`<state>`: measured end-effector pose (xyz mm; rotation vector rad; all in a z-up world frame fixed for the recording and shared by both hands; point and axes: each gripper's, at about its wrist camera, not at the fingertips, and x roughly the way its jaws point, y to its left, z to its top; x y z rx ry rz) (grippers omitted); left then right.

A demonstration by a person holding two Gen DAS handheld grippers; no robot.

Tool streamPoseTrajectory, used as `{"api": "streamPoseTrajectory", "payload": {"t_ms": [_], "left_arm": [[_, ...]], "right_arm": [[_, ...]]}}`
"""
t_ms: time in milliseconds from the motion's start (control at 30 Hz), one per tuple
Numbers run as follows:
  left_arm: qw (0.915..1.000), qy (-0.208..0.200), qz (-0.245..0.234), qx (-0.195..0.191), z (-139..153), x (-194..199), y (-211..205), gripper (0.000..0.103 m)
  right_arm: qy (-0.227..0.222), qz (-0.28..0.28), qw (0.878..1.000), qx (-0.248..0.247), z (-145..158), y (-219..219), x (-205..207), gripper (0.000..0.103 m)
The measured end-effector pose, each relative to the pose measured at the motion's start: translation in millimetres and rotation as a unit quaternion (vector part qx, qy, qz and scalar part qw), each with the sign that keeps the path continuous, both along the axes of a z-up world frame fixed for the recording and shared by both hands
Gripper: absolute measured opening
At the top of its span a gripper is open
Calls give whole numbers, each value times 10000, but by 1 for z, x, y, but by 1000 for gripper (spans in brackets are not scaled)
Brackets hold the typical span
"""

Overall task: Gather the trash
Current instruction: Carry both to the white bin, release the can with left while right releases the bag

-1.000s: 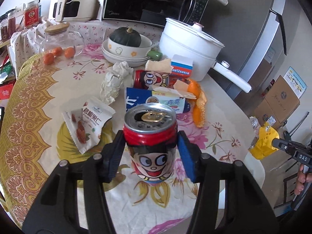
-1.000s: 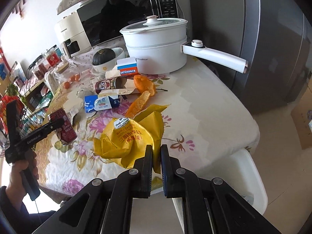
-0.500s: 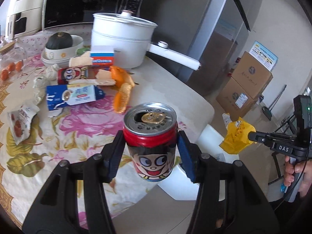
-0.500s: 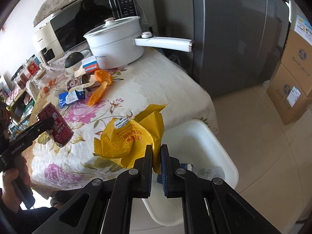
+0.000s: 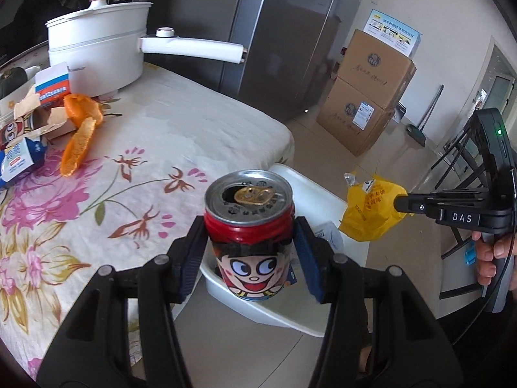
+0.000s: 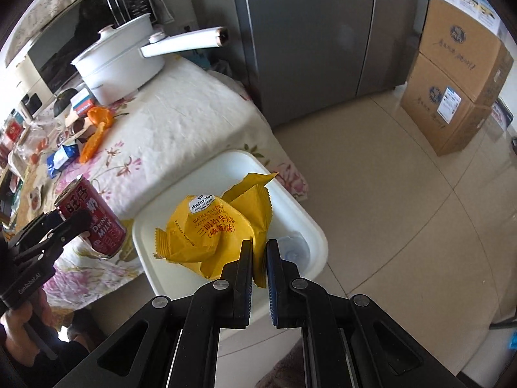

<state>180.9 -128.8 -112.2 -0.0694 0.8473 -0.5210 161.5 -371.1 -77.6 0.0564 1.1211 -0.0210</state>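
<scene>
Both tools carry trash over the white bin point(image 6: 310, 223): right tool point(image 6: 258, 255) pinches a yellow wrapper point(image 6: 213, 229) above it, ready to drop; left tool point(image 5: 248, 252) clamps a red can point(image 5: 250, 236) upright. Farther off, peels point(image 5: 77, 142) wait on the surface point(image 5: 194, 123).

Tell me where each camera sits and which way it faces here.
Left wrist: on the left gripper, looking along its fingers past the held can to the bin and table; the person's right hand shows.
Right wrist: on the right gripper, looking down past the yellow wrapper into the bin; the left hand shows.
Shared: can, wrapper, bin, table, pot, boxes.
</scene>
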Motion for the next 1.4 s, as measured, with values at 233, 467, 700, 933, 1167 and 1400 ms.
{"api": "streamPoseTrajectory", "payload": {"t_ms": [233, 467, 700, 933, 1167, 1400], "left_arm": [[9996, 50, -210, 168, -17, 0, -27, 56], [9980, 143, 34, 608, -18, 2, -24, 89], [9958, 297, 407, 769, -14, 3, 5, 94], [9944, 283, 608, 813, -7, -2, 30, 95], [9919, 268, 780, 963, -2, -6, 50, 99], [9894, 263, 981, 1040, 3, -14, 76, 100]], "right_arm": [[114, -17, 9999, -98, -7, -9, 2, 9], [188, -55, 9996, -182, -10, -10, 5, 9], [263, -12, 9993, -275, -15, -1, 8, 9], [302, 48, 9990, -333, -17, 11, 13, 13], [314, 28, 9991, -294, -14, 31, 18, 75], [296, 187, 9988, -351, -12, 55, 20, 76]]}}
